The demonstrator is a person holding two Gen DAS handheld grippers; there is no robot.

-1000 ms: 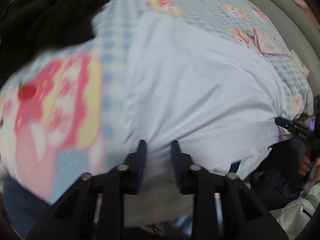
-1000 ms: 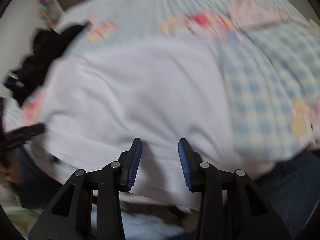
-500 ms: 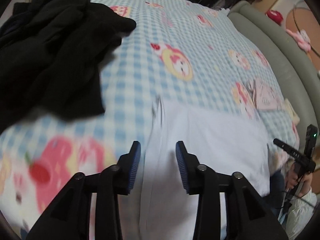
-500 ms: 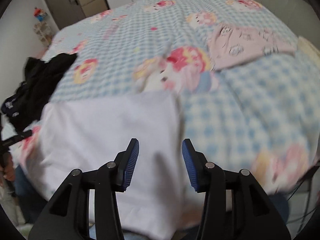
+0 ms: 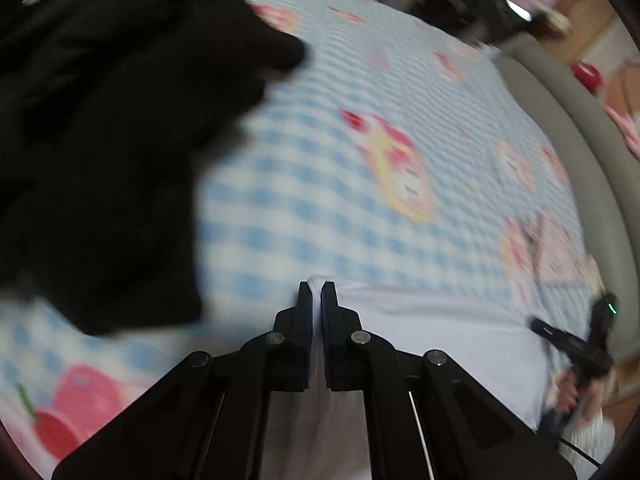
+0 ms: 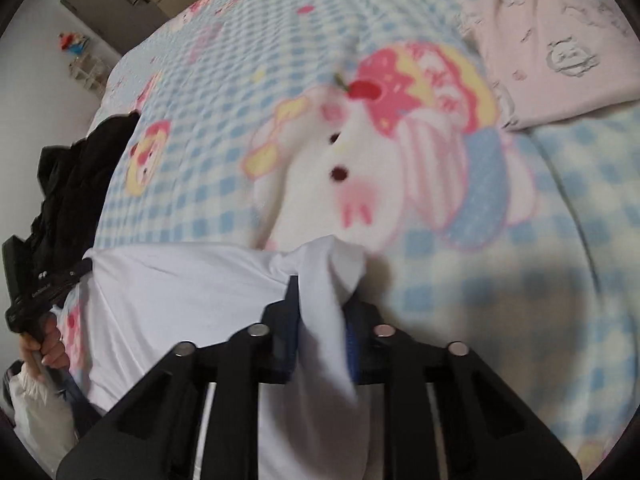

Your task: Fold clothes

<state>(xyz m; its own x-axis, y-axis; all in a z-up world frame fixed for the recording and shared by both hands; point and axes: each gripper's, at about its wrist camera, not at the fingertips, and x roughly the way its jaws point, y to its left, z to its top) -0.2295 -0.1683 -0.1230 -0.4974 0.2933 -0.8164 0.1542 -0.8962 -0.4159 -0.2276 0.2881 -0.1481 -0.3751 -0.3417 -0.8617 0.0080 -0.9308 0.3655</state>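
Tools, left (image 5: 317, 292) and right (image 6: 320, 300), pinch white garment (image 6: 192, 292) corners.

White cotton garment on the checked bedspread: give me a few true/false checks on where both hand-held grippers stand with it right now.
1. The left hand-held gripper is shut on an edge of the white cotton garment. True.
2. The right hand-held gripper is open and clear of the fabric. False: it is shut on a bunched corner of the garment.
3. The heap of black clothing lies on top of the white garment. False: it lies beside it on the blue-and-white checked bedspread.
4. A folded pale pink printed cloth lies further up the bed, apart from the white garment. True.
5. The white garment hangs in the air off the bed. False: most of it lies on the bedspread.
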